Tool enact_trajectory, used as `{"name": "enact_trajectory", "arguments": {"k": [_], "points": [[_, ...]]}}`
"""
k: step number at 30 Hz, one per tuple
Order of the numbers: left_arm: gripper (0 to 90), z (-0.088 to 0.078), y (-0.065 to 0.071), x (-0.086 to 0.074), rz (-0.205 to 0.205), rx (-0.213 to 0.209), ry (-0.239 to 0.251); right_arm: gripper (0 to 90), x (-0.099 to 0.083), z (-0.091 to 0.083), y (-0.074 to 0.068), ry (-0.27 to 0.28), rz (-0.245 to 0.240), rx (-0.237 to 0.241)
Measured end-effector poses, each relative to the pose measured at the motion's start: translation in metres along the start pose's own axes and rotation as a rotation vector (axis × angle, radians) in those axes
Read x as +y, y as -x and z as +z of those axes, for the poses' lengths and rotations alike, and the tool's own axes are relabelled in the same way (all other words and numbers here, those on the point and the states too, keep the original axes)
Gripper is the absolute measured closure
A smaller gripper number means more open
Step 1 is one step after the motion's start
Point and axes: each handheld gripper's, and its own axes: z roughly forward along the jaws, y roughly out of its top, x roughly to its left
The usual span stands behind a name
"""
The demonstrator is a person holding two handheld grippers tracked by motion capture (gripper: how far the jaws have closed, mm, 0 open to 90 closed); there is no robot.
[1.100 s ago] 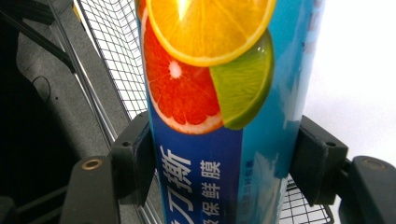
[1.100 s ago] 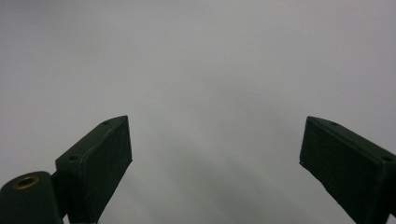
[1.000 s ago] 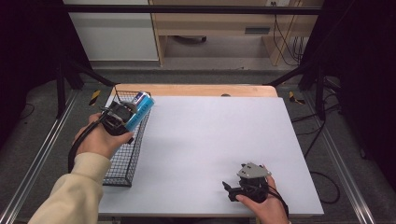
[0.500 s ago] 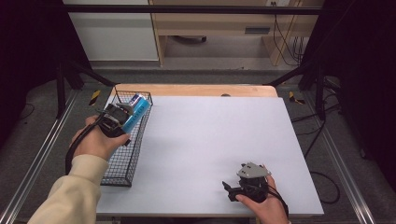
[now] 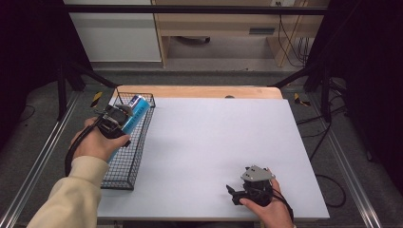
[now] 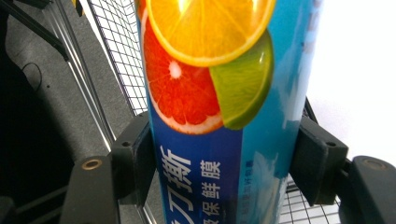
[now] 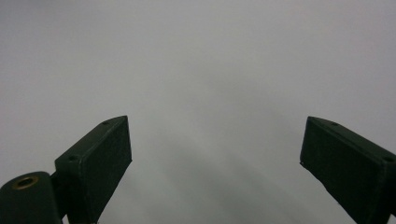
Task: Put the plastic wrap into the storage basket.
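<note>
A blue cling-film box (image 5: 134,111) printed with citrus slices (image 6: 205,79) lies lengthwise over the black wire basket (image 5: 124,168) at the table's left edge. My left gripper (image 5: 115,121) is shut on the box, its two jaws pressed against the box's sides in the left gripper view. Near the table's front right, my right gripper (image 5: 234,194) is held in a hand, low over the white table top (image 5: 214,137). Its jaws stand wide apart in the right gripper view with nothing between its fingertips (image 7: 100,158).
The wire basket runs along the table's left side, with a metal rail (image 5: 38,166) beyond it. A wooden strip (image 5: 209,92) borders the table's far edge. A cable (image 5: 328,187) trails off the right side onto the floor.
The left gripper has carried the box slightly down and back toward the near end of the basket. The right gripper has stayed in place.
</note>
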Motion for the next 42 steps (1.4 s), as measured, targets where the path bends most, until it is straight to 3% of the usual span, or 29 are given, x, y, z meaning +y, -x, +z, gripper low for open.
{"name": "enact_trajectory", "arguments": {"k": [4, 19, 42], "points": [[32.0, 0.007, -0.002, 0.001, 0.007, -0.006, -0.007, 9.3, -0.001, 0.0, 0.0, -0.008, -0.002, 0.003], [32.1, 0.03, -0.007, -0.002, -0.038, -0.014, -0.012, 9.3, -0.001, 0.002, -0.001, -0.017, -0.004, 0.005], [32.0, 0.046, -0.007, -0.002, -0.056, 0.005, -0.032, 9.3, -0.001, 0.002, -0.002, -0.016, -0.007, 0.011]]}}
